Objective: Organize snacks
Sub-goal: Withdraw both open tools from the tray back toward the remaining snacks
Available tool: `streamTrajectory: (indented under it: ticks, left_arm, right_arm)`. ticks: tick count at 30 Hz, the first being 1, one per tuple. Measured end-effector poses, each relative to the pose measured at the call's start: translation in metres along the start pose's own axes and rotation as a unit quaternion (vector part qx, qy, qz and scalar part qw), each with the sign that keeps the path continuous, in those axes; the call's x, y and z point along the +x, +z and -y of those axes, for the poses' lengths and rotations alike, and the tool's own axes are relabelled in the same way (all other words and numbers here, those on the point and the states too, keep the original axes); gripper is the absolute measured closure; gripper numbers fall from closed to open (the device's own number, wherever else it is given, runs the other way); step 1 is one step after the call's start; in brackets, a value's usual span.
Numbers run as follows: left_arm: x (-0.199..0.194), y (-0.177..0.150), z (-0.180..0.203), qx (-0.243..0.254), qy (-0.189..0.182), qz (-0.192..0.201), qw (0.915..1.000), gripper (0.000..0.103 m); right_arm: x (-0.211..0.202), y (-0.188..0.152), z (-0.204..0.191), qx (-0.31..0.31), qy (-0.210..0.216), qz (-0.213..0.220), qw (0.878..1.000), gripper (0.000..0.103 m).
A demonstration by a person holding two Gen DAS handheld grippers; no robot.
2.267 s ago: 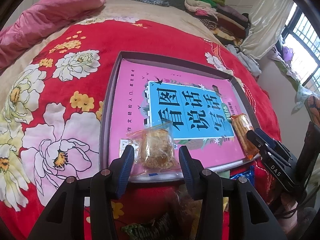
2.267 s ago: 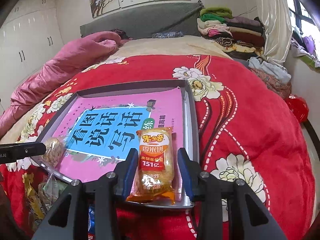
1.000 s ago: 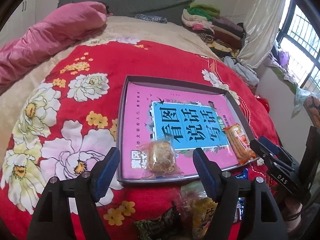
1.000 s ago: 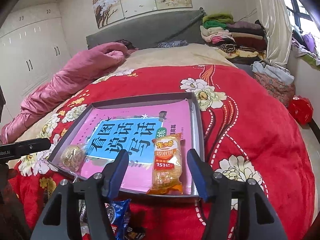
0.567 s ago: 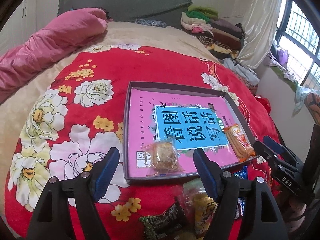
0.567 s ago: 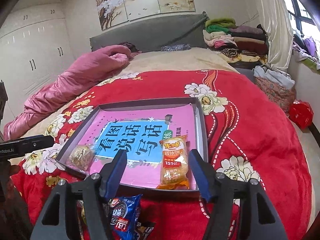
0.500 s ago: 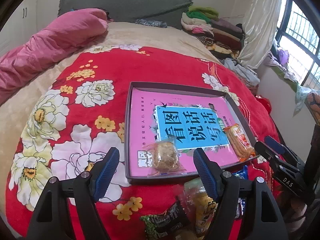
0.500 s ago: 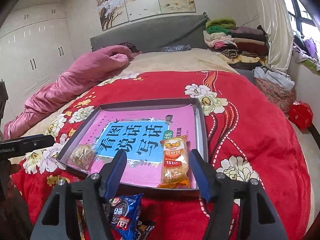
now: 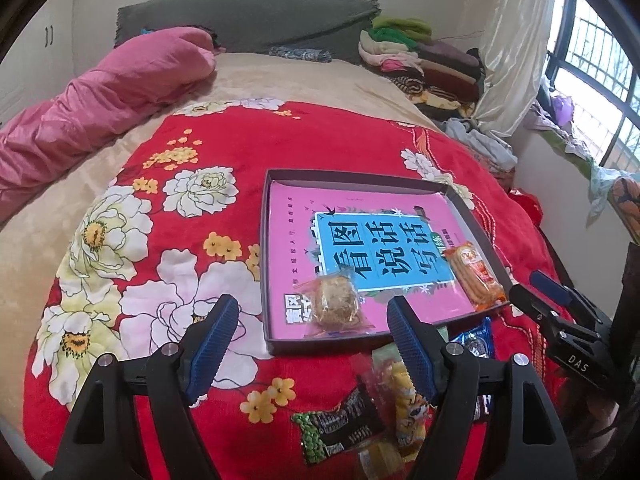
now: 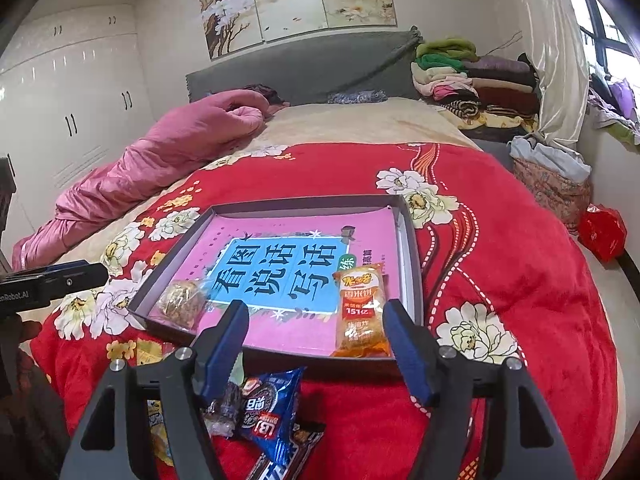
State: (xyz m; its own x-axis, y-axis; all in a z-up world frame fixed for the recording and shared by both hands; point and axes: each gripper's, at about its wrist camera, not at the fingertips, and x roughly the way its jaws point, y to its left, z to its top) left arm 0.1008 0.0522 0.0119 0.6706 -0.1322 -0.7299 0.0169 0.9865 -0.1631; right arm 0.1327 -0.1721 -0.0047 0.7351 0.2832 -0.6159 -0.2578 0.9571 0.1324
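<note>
A shallow grey tray with a pink and blue book cover inside lies on the red flowered blanket. In it rest a round golden pastry in a clear wrapper and an orange rice-cracker pack. My left gripper hovers open in front of the tray's near edge, nothing between its fingers. My right gripper is also held back from the tray; its jaws are opening and hold nothing. Loose snacks lie on the blanket below: a blue cookie pack, a green and black pack, a yellow pack.
A pink quilt lies bunched at the left of the bed, with a grey headboard behind. Folded clothes are stacked at the far right by a curtain and window. White wardrobes stand left.
Both grippers let go of their snacks and drew back from the tray. The pastry and the cracker pack stay in the tray. The right jaws have widened.
</note>
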Motion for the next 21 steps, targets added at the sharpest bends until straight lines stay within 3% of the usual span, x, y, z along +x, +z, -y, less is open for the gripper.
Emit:
streamTrajectory:
  ticks: [21]
  left_arm:
    - [-0.012,-0.021,0.009,0.027,-0.008,-0.015,0.9995,0.025]
  right_arm:
    - [-0.018,-0.017,-0.013,0.006,0.01,-0.019,1.0,0.033]
